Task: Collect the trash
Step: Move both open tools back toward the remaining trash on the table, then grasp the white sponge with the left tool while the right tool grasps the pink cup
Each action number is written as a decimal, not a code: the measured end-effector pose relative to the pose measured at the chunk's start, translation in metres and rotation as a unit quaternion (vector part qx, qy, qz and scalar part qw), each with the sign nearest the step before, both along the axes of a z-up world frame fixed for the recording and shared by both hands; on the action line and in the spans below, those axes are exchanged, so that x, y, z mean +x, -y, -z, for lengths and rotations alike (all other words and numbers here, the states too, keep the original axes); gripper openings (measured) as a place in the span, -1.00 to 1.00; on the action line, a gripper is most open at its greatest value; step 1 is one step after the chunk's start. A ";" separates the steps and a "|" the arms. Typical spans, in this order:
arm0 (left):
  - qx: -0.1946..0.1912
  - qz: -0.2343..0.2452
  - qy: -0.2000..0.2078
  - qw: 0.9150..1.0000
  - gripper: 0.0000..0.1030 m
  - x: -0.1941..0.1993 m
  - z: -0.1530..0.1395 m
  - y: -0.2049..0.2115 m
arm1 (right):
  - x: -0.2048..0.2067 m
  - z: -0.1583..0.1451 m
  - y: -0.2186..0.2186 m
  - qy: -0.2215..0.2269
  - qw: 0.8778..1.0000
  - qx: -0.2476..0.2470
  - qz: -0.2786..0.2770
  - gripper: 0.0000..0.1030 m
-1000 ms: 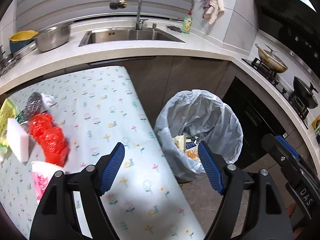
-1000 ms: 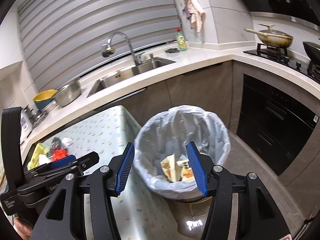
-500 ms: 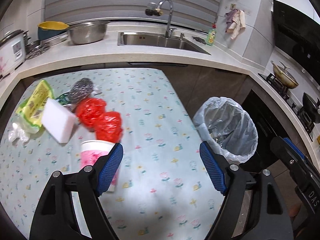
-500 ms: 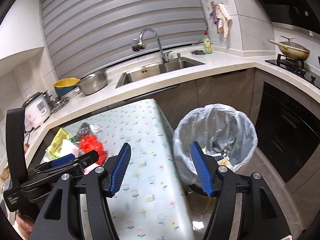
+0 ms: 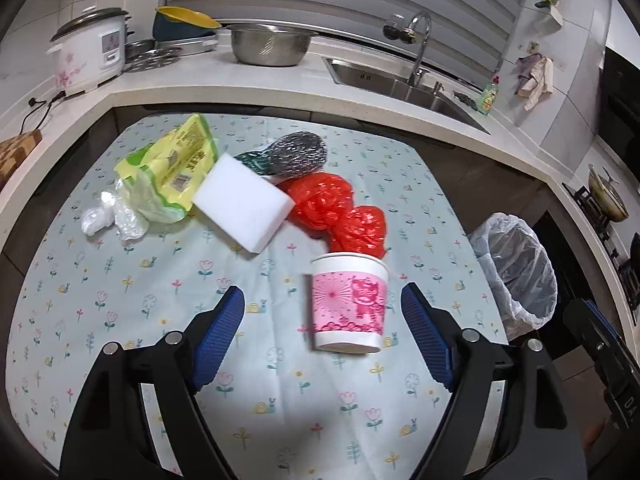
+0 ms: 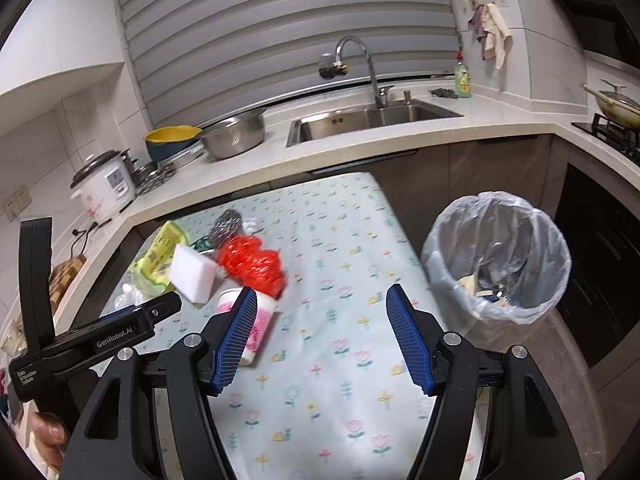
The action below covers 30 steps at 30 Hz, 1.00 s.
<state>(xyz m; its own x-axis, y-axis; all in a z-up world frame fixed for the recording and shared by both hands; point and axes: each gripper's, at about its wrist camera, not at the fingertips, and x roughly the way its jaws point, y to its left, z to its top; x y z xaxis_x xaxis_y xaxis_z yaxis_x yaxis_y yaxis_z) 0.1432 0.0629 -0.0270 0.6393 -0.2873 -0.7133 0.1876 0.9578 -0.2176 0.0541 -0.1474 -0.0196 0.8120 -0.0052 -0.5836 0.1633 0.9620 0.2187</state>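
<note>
A pink-and-white paper cup (image 5: 349, 305) stands on the flowered tablecloth (image 5: 120, 288), between my open left gripper's (image 5: 323, 334) fingers but nearer the right one. Behind it lie a red plastic bag (image 5: 340, 212), a white sponge block (image 5: 244, 206), a steel scourer (image 5: 298, 154), a yellow-green wrapper (image 5: 176, 168) and clear plastic (image 5: 112, 216). The lined trash bin (image 6: 498, 256) stands on the floor right of the table. My right gripper (image 6: 322, 338) is open and empty over the table's right part; the cup (image 6: 256, 326) shows partly behind its left finger.
Behind the table runs a counter with a rice cooker (image 5: 90, 54), a steel colander (image 5: 270, 44), a sink (image 6: 372, 118) with faucet and a soap bottle (image 6: 463, 80). A stove with a pan (image 6: 612, 104) is at the right. The bin holds some paper scraps (image 6: 480, 288).
Both grippers have swung left from over the trash bin to over the table. The left one now faces the trash pile, with the cup between its fingers. Both stay open.
</note>
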 end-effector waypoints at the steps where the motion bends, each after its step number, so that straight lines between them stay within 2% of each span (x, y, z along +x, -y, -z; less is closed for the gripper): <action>1: 0.000 -0.005 -0.002 1.000 0.49 0.001 0.002 -0.009 | 0.002 0.002 -0.006 -0.003 1.000 0.000 -0.004 0.26; 8: 0.002 -0.035 -0.005 0.999 0.49 0.007 0.009 -0.059 | 0.022 0.012 -0.046 -0.019 0.999 -0.004 -0.030 0.26; 17: 0.009 -0.059 -0.008 0.998 0.56 0.017 0.022 -0.103 | 0.051 0.037 -0.081 -0.051 0.997 -0.005 -0.053 0.26; 24: 0.007 -0.069 -0.023 0.997 0.57 0.029 0.037 -0.121 | 0.077 0.066 -0.095 -0.087 0.994 -0.005 -0.062 0.31; 30: 0.000 -0.078 -0.033 0.996 0.71 0.041 0.047 -0.131 | 0.099 0.085 -0.097 -0.108 0.993 0.002 -0.057 0.33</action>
<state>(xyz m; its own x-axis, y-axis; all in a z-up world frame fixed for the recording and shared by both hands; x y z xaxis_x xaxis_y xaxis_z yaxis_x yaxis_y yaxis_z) 0.1839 0.1937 -0.0742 0.6286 -0.1873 -0.7548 0.0212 0.9743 -0.2241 0.1530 -0.0507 -0.1042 0.6632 0.0829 -0.7438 0.0962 0.9762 0.1946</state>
